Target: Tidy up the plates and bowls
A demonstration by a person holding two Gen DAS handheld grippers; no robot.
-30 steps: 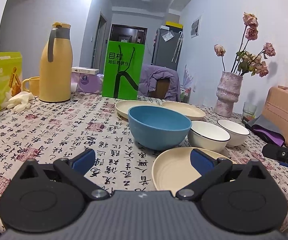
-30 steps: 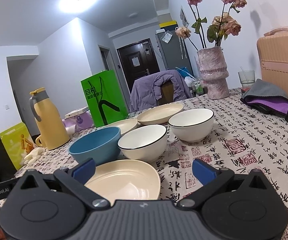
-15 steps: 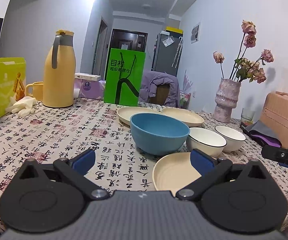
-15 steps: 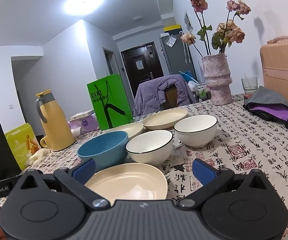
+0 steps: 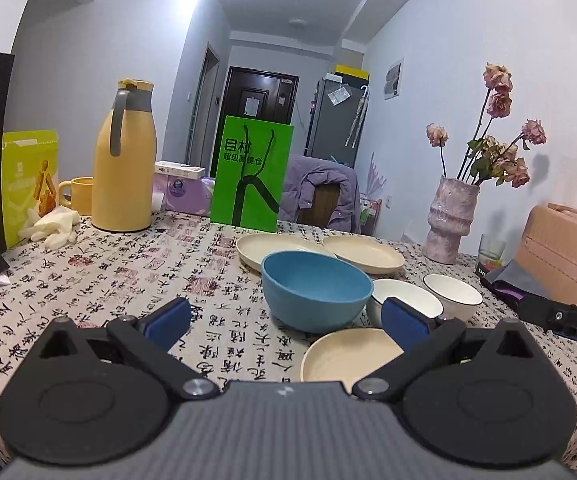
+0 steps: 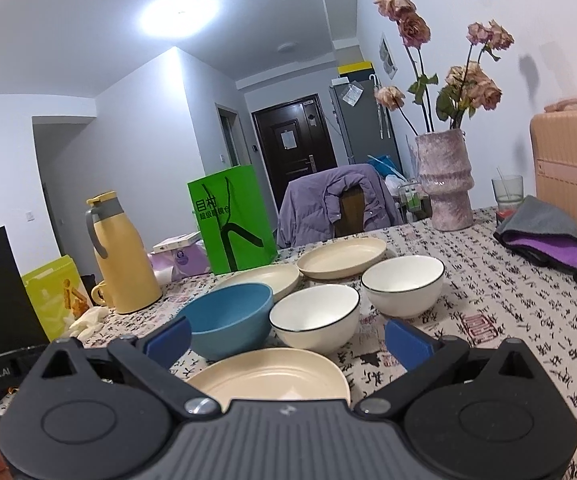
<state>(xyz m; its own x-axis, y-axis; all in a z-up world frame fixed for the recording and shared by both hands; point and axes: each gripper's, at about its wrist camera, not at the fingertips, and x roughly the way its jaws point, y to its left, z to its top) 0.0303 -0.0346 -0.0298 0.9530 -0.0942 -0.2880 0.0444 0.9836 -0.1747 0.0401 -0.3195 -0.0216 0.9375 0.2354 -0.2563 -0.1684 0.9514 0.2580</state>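
Observation:
A blue bowl [image 5: 315, 295] [image 6: 228, 318] stands mid-table. Two white bowls with dark rims sit to its right, the nearer white bowl [image 6: 315, 321] [image 5: 402, 300] and the farther white bowl [image 6: 403, 290] [image 5: 453, 294]. A cream plate [image 6: 272, 374] [image 5: 348, 354] lies nearest me, and two more cream plates [image 6: 344, 258] [image 5: 362, 253] lie behind the bowls. My left gripper [image 5: 286, 322] is open above the table, short of the blue bowl. Just over the near cream plate, my right gripper [image 6: 288, 338] is open too. Neither holds anything.
On the far left stand a yellow thermos jug [image 5: 124, 174], a yellow mug [image 5: 74, 196], a green paper bag [image 5: 250, 176] and white gloves [image 5: 50, 226]. A vase of dried roses [image 6: 446, 184], a folded grey-purple cloth [image 6: 542, 238] and a tan case [image 6: 572, 172] fill the right side.
Both grippers have risen and tilted upward a little, so the dishes sit lower in each view. Nothing on the table has moved; both stay open.

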